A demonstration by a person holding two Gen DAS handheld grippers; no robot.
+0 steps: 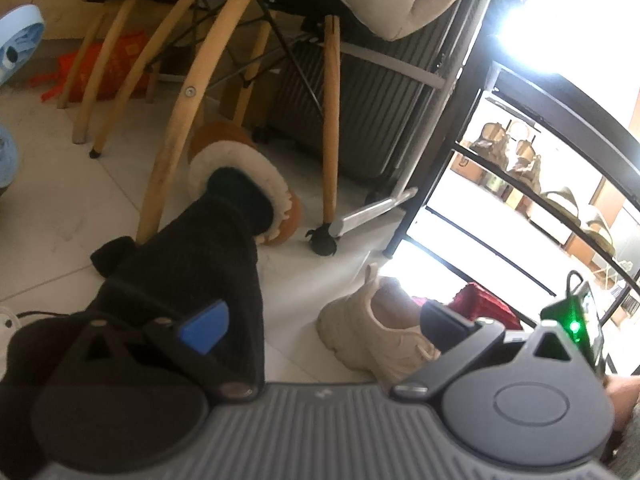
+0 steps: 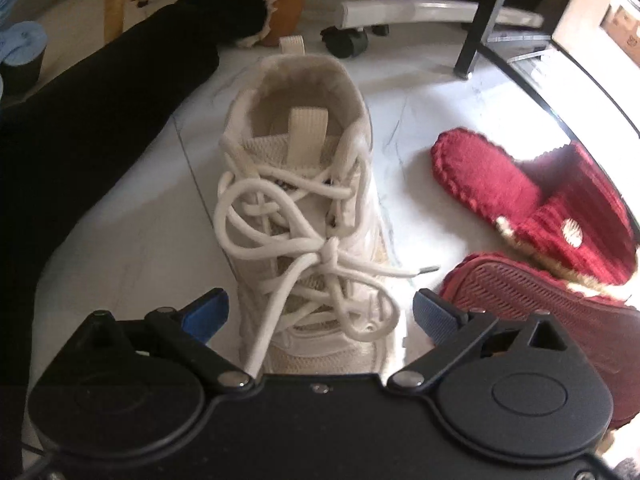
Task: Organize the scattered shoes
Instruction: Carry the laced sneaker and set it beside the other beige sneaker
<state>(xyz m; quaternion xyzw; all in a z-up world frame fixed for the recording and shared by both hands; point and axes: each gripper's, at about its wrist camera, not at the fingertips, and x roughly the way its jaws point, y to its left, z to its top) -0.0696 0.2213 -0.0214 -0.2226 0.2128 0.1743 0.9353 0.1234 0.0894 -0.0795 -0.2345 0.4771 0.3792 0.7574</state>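
Hovering wide open, the right gripper (image 2: 320, 314) straddles the cream sneaker (image 2: 304, 216) without apparently pinching; the left gripper (image 1: 322, 322) gapes empty beside it.

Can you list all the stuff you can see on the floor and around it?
sneaker: one, cream white with tied laces, upright on the floor between the right gripper's open fingers, untouched
knitted slippers: two, dark red, beside the sneaker, one showing its sole
fluffy slipper: one, brown with white lining, under the chair, on a foot
chair legs: several, pale wood, behind the fluffy slipper
suitcase: one, grey, ribbed, behind the chair
red bag: one, far back on the floor
shelf: one, black metal, by the bright window
leg: one, black clothing
left gripper: open, empty
right gripper: open
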